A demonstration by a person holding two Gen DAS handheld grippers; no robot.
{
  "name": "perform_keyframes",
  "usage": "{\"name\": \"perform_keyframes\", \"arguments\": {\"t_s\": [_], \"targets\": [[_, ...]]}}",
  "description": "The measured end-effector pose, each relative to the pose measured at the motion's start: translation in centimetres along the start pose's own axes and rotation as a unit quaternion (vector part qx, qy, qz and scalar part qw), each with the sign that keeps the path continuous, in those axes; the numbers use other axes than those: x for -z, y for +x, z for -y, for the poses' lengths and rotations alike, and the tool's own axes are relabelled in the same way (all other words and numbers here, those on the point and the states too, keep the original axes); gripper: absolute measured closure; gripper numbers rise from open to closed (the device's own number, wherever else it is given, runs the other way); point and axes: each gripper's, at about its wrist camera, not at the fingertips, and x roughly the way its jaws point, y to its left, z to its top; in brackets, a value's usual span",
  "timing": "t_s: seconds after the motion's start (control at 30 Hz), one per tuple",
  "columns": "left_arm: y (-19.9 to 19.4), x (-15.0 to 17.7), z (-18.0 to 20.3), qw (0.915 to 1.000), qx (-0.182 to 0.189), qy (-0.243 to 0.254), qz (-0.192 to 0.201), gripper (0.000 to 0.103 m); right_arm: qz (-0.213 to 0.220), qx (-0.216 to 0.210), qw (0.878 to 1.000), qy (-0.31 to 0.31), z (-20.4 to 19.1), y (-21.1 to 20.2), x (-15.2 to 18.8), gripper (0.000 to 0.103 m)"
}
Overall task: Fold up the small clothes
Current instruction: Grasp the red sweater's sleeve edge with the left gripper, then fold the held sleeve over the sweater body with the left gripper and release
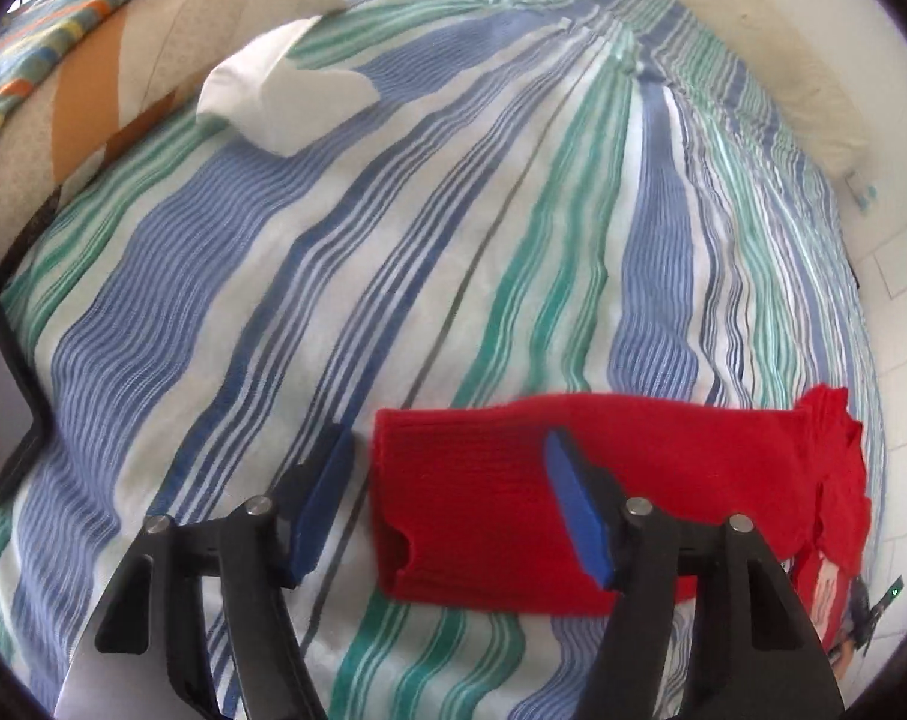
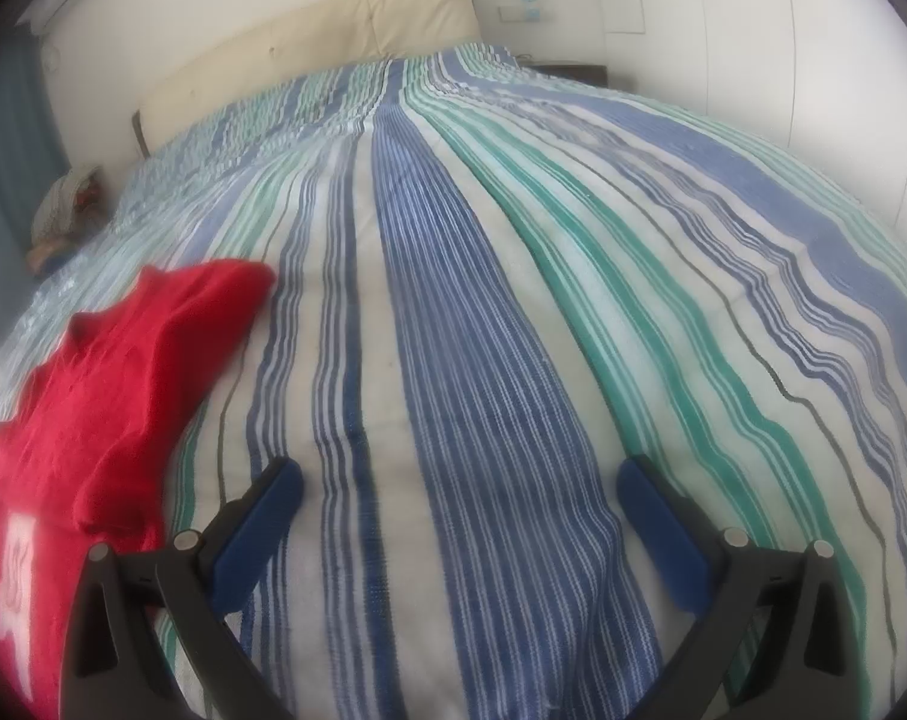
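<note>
A red ribbed-knit matt garment is seen on the bed's woven striped cloth cover, a smooth white folded cloth lies at eleven o'clock, and matt blue pads sit on black plastic fingers with metal pins.

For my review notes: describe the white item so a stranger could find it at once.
Start at the striped blue, green and white bedspread. Near its far end, beside the beige and orange patterned pillow, lies a small folded white cloth. It is the only plain white thing there; the other garment is red.

A home bedroom: striped bedspread, padded cream headboard, patterned pillow, white wardrobe doors
</note>
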Motion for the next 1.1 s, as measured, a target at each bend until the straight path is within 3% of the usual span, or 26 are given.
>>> {"name": "perform_keyframes", "arguments": {"t_s": [0.07, 0.1, 0.2, 0.27, 0.37, 0.47, 0.57, 0.67, 0.77, 0.9, 0.97, 1.0, 1.03, 1.1], "targets": [[-0.3, 0.4, 0.9, 0.9998, 0.001, 0.022, -0.001, 0.073, 0.0, -0.001, 1.0, 0.0, 0.0, 0.0, 0.0, 0.0], [-0.7, 0.5, 1.3, 0.9995, -0.012, 0.031, 0.002, 0.095, 0.0, 0.0, 1.0, 0.0, 0.0, 0.0, 0.0, 0.0], [-3.2, 0.2, 2.2, 0.9991, -0.006, 0.038, 0.017, 0.1, 0.0, 0.0, 1.0, 0.0, 0.0, 0.0, 0.0, 0.0], [-5.9, -0.4, 3.7, 0.9983, 0.021, 0.044, 0.032, 0.1, 0.001, -0.001, 1.0, 0.001, 0.0, 0.0, 0.0, 0.0], [-10.5, -1.2, 9.2, 0.9919, 0.083, 0.076, 0.059, 0.1, 0.001, -0.003, 1.0, 0.002, 0.0, 0.0, -0.1, 0.0], [-14.4, -1.1, 17.1, 0.9774, 0.146, 0.131, 0.078, 0.1, 0.001, -0.004, 1.0, 0.003, 0.0, 0.0, -0.1, 0.0], [-16.5, -0.5, 25.6, 0.9578, 0.203, 0.187, 0.081, 0.1, 0.002, -0.005, 1.0, 0.003, 0.0, 0.0, -0.1, 0.0], [-16.3, 0.8, 34.0, 0.9365, 0.254, 0.235, 0.059, 0.1, 0.004, -0.009, 1.0, 0.006, 0.2, -0.1, -0.1, 0.0], [-14.6, 3.4, 41.2, 0.9178, 0.268, 0.289, 0.045, 0.1, 0.006, -0.017, 1.0, 0.012, 0.4, -0.2, -0.1, 0.0], [-9.1, 7.8, 47.5, 0.9029, 0.276, 0.329, -0.009, 0.099, 0.009, -0.024, 1.0, 0.016, 0.5, -0.2, 0.0, 0.0], [-5.4, 9.9, 48.8, 0.9058, 0.245, 0.345, -0.03, 0.09, 0.01, -0.026, 0.999, 0.018, 0.5, -0.2, -0.1, 0.0], [-3.9, 10.9, 48.9, 0.9102, 0.226, 0.344, -0.042, 0.069, 0.011, -0.029, 0.999, 0.02, 0.6, -0.3, 0.0, 0.0], [-2.5, 11.5, 48.5, 0.915, 0.215, 0.337, -0.055, 0.055, 0.012, -0.032, 0.999, 0.022, 0.7, -0.3, 0.0, 0.0], [-1.1, 12.4, 46.7, 0.9213, 0.207, 0.323, -0.064, 0.049, 0.014, -0.038, 0.999, 0.027, 0.9, -0.4, 0.0, 0.0]]}}
